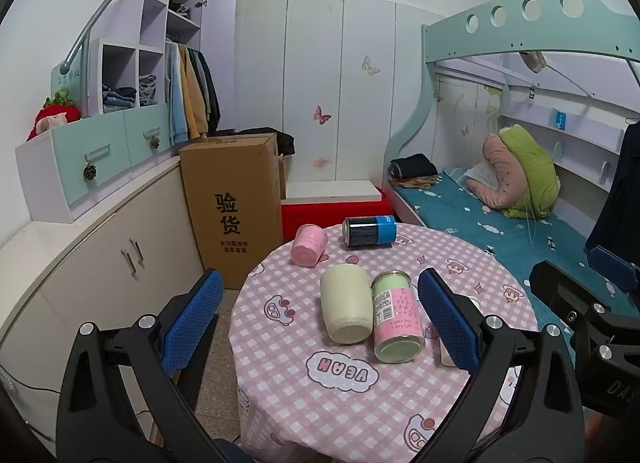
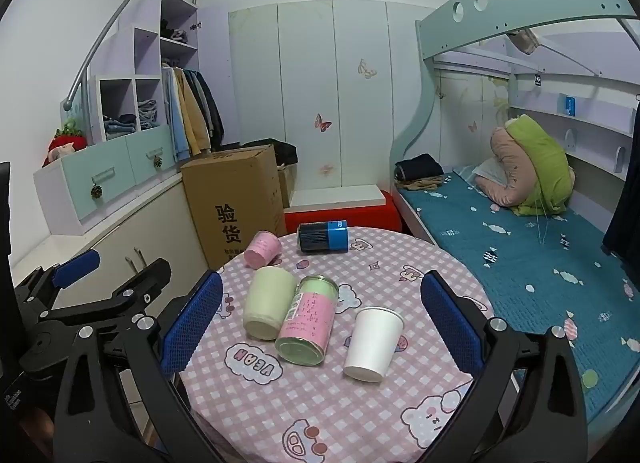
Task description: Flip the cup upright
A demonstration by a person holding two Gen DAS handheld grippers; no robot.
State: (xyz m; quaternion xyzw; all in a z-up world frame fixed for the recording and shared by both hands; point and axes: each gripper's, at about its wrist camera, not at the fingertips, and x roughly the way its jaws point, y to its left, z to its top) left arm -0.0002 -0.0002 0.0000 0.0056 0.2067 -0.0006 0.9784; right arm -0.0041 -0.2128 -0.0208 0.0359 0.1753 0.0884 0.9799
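Note:
A white paper cup [image 2: 374,343] lies tipped on the round table with the pink checked cloth [image 2: 320,403], its base toward me and its rim away. My right gripper [image 2: 322,319] is open and empty, held above the near side of the table, with the cup between its fingers' lines. In the left wrist view the cup is almost hidden behind the right finger [image 1: 450,323]. My left gripper [image 1: 320,319] is open and empty, left of the right one, above the table's left part [image 1: 304,403].
Lying on the table are a cream cup [image 2: 268,301], a green and pink tin [image 2: 310,325], a pink cup [image 2: 263,249] and a dark blue can [image 2: 323,237]. A cardboard box [image 2: 236,203] stands behind, cabinets at left, a bed [image 2: 520,247] at right.

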